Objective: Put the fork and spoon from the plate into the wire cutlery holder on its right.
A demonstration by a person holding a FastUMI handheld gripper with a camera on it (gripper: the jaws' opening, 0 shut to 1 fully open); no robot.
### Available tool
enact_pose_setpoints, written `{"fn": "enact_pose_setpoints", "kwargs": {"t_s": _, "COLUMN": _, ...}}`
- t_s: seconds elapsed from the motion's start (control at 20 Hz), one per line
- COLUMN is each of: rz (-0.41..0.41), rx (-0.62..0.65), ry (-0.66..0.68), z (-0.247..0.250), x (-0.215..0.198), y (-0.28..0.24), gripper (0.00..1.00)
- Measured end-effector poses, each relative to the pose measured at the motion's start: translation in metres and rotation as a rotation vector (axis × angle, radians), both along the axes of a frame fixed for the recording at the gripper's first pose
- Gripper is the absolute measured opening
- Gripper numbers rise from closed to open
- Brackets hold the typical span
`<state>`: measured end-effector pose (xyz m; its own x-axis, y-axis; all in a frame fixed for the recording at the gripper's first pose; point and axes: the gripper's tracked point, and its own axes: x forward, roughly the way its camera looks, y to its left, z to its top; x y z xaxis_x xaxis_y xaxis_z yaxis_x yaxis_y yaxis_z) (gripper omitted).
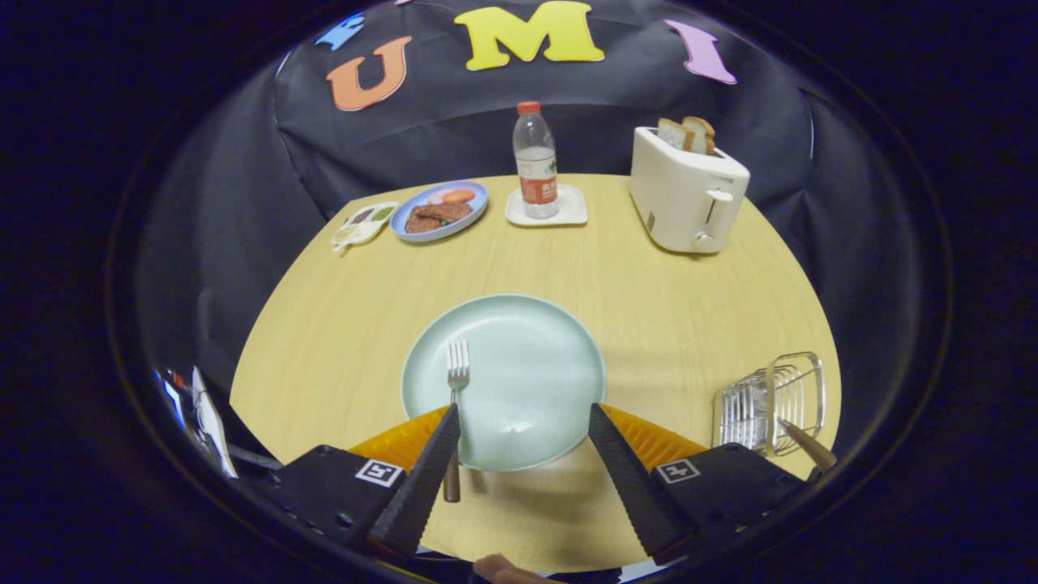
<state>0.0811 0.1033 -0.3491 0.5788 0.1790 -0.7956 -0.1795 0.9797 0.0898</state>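
The gripper [525, 418] is held low over the near edge of the pale green plate [527, 357], its fingers spread wide apart. The fork [456, 389] is laid on the plate, just beside the left finger. The wire cutlery holder [770, 401] is seen to the right, with a brown handle [807, 444] leaning in it.

Gripper [525, 422] fingers spread wide, over near edge of plate [535, 357], nothing between them. Fork [456, 381] lies on plate's left part, tines away, handle running off the near rim beside the left finger. Wire cutlery holder [770, 401] right of plate, apart from it; a handle [807, 444] sticks out of it. Far side of table [340, 324]: toaster [688, 195] right, bottle [536, 162] on small tray [568, 212] centre, food plate [442, 211] left of that, sauce dish [362, 223] leftmost.
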Motion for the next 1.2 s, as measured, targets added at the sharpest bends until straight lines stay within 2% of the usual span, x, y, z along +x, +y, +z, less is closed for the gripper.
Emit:
{"fn": "enact_pose_setpoints", "kwargs": {"t_s": 0.35, "rz": 0.032, "rx": 0.004, "ry": 0.083, "z": -0.042, "x": -0.006, "y": 0.049, "gripper": 0.92}}
{"fn": "enact_pose_setpoints", "kwargs": {"t_s": 0.45, "rz": 0.023, "rx": -0.013, "ry": 0.095, "z": -0.051, "x": -0.004, "y": 0.052, "gripper": 0.84}}
{"fn": "enact_pose_setpoints", "kwargs": {"t_s": 0.65, "rz": -0.003, "rx": -0.031, "ry": 0.133, "z": -0.065, "x": -0.002, "y": 0.055, "gripper": 0.55}}
{"fn": "enact_pose_setpoints", "kwargs": {"t_s": 0.7, "rz": -0.004, "rx": -0.039, "ry": 0.140, "z": -0.068, "x": -0.002, "y": 0.054, "gripper": 0.45}}
{"fn": "enact_pose_setpoints", "kwargs": {"t_s": 0.75, "rz": -0.012, "rx": -0.049, "ry": 0.145, "z": -0.071, "x": 0.000, "y": 0.052, "gripper": 0.43}}
{"fn": "enact_pose_setpoints", "kwargs": {"t_s": 0.8, "rz": -0.020, "rx": -0.052, "ry": 0.152, "z": -0.070, "x": -0.001, "y": 0.052, "gripper": 0.31}}
{"fn": "enact_pose_setpoints", "kwargs": {"t_s": 0.85, "rz": -0.030, "rx": -0.049, "ry": 0.156, "z": -0.074, "x": 0.000, "y": 0.052, "gripper": 0.29}}
{"fn": "enact_pose_setpoints", "kwargs": {"t_s": 0.95, "rz": -0.053, "rx": -0.039, "ry": 0.174, "z": -0.080, "x": 0.001, "y": 0.050, "gripper": 0.31}}
{"fn": "enact_pose_setpoints", "kwargs": {"t_s": 1.0, "rz": -0.067, "rx": -0.046, "ry": 0.181, "z": -0.078, "x": -0.001, "y": 0.044, "gripper": 0.16}}
{"fn": "enact_pose_setpoints", "kwargs": {"t_s": 1.05, "rz": -0.065, "rx": -0.051, "ry": 0.179, "z": -0.081, "x": 0.000, "y": 0.043, "gripper": 0.15}}
{"fn": "enact_pose_setpoints", "kwargs": {"t_s": 1.15, "rz": -0.054, "rx": -0.080, "ry": 0.171, "z": -0.077, "x": -0.001, "y": 0.034, "gripper": 0.06}}
{"fn": "enact_pose_setpoints", "kwargs": {"t_s": 1.2, "rz": -0.043, "rx": -0.071, "ry": 0.174, "z": -0.076, "x": -0.005, "y": 0.035, "gripper": 0.06}}
